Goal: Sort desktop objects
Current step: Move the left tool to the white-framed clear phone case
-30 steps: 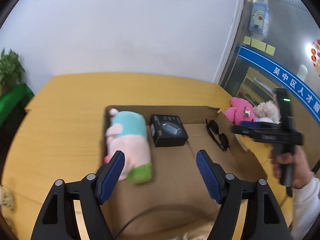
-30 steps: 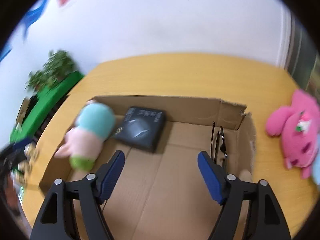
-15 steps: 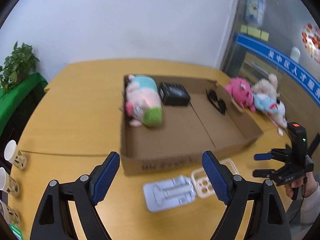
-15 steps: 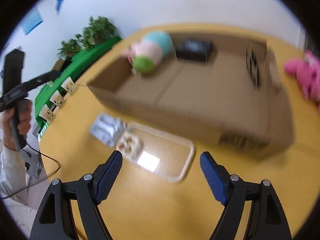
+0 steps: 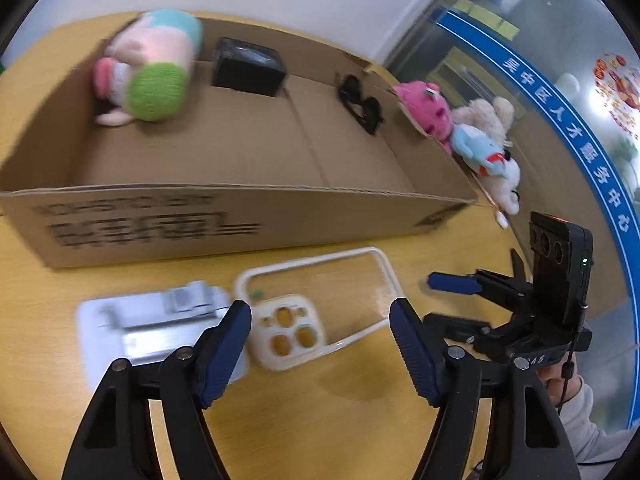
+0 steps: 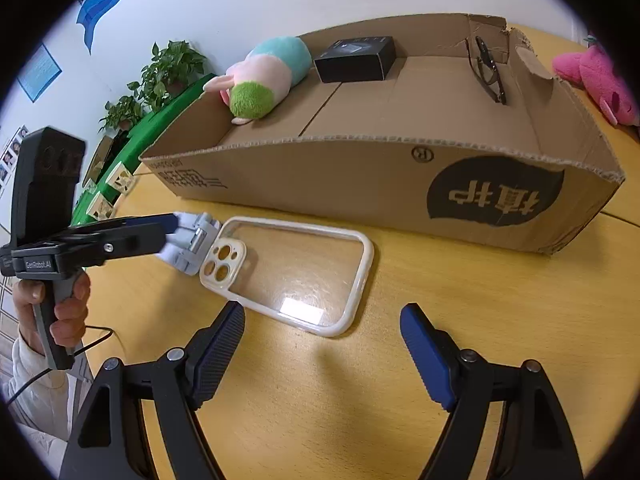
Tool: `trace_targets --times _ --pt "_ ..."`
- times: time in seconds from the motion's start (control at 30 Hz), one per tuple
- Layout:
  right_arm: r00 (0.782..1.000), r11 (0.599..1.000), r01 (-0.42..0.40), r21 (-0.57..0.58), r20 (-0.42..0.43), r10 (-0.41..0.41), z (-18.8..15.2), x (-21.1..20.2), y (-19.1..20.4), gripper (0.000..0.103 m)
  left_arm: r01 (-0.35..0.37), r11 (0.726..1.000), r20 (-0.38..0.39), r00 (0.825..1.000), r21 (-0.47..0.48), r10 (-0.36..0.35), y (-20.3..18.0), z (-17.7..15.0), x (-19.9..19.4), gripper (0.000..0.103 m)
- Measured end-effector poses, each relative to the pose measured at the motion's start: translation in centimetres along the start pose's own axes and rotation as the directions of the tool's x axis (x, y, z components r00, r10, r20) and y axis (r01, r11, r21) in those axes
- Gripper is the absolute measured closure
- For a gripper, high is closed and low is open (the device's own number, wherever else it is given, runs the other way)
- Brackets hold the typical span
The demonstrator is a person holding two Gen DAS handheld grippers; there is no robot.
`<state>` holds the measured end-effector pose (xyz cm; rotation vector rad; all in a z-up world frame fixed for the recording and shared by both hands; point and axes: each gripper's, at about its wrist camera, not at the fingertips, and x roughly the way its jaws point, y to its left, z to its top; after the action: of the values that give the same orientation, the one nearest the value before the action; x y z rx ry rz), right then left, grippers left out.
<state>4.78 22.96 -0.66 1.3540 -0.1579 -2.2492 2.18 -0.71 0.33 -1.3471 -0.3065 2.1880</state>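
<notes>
You are working at a yellow wooden table (image 6: 400, 380) against a white wall, with potted plants (image 6: 160, 76) off to one side. A second ago both cameras were looking down into the cardboard box (image 6: 360, 184); now they have pulled back and dropped low in front of its near wall, so the drop-off looks finished and the next pick is starting.

Inside the box lie the pastel plush (image 6: 266, 80), the black case (image 6: 354, 59) and the sunglasses (image 6: 490, 70), well apart from one another. A pink plush (image 5: 426, 114) and a pale plush with a blue shirt (image 5: 484, 150) wait outside, just beside the box's right end.

On the table in front of the box lie a clear phone case (image 6: 296, 270) and, touching its camera end, a white folding stand (image 5: 160, 332).

Your left gripper (image 5: 320, 348) is spread wide and holds nothing, its fingers straddling the case's camera corner, one pad over the stand. Your right gripper (image 6: 322, 354) is equally wide and empty, near the case's other end.

The case seems the likely next item; thin and flat, it may slip.
</notes>
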Motion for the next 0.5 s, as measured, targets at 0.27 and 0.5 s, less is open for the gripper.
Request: trace_targets --times 0.27,0.5 --pt "1.000 0.999 -0.026 0.032 -0.011 0.027 -1.2 0.7 -0.5 0.023 -0.015 1.000 -0.073 0.997 -0.019 0.013 0.5 0.0 2.9 0.036" --pt "0.999 0.999 -0.033 0.033 -0.024 0.034 -0.6 1.3 -0.6 0.023 -0.055 0.998 -0.071 0.996 -0.011 0.055 2.0 0.1 2.1 0.041"
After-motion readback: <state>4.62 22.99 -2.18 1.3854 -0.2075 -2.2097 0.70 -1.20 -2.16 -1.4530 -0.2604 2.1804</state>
